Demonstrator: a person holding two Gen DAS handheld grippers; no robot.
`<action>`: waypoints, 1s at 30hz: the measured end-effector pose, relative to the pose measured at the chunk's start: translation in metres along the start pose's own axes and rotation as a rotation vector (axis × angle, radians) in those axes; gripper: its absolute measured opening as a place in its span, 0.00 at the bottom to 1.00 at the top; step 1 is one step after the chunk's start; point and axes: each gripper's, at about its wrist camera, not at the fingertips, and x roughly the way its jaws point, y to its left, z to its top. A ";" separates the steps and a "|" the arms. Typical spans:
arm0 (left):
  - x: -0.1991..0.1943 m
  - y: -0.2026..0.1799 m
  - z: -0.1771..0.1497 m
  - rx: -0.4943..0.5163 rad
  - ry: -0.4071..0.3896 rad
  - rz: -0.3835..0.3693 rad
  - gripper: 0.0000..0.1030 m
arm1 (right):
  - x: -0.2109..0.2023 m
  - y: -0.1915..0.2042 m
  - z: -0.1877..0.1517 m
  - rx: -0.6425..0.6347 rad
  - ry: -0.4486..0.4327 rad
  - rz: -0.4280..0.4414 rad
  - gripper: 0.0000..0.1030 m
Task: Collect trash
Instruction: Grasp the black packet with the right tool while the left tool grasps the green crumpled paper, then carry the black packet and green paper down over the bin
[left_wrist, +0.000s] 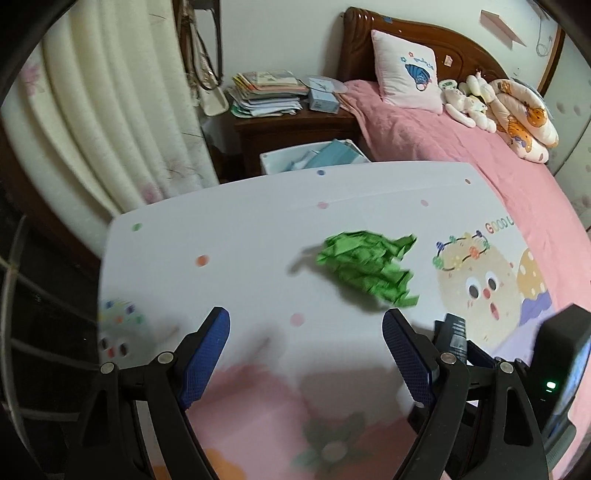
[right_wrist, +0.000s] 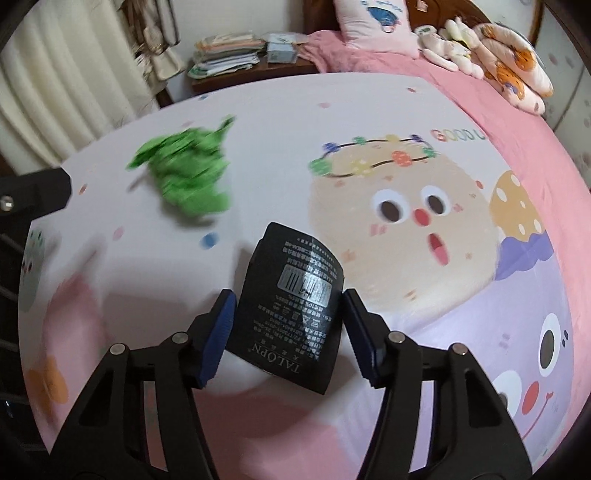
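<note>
While the left gripper (left_wrist: 304, 328) hangs with its blue-padded jaws spread wide and nothing between them, the left wrist view shows the crumpled green paper wad (left_wrist: 367, 271) lying on the white cartoon-printed sheet (left_wrist: 221, 236) just ahead of the right-hand pad, apart from it. That wad looks very light and soft, full of folds that should crush under the pads, so a pinch across its bulky middle seems safer than catching a loose corner, which might tear or slip. From the right wrist view, the right gripper (right_wrist: 286, 332) straddles a black glossy cardboard box with white printed text and a barcode (right_wrist: 295, 310), one pad at each side edge; whether the pads press on it I cannot tell. This box seems light, fairly stiff yet hollow, with a slick surface, so squeezing its narrow sides gently should hold it without caving them in. Green paper lies farther off to the upper left.
</note>
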 end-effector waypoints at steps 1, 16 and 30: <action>0.008 -0.004 0.006 -0.002 0.009 -0.012 0.84 | 0.001 -0.007 0.003 0.019 -0.006 0.004 0.54; 0.120 -0.054 0.056 -0.015 0.140 -0.106 0.72 | -0.015 -0.094 0.004 0.149 -0.093 0.036 0.54; 0.105 -0.081 0.027 0.060 0.087 -0.104 0.37 | -0.047 -0.098 -0.016 0.116 -0.122 0.099 0.52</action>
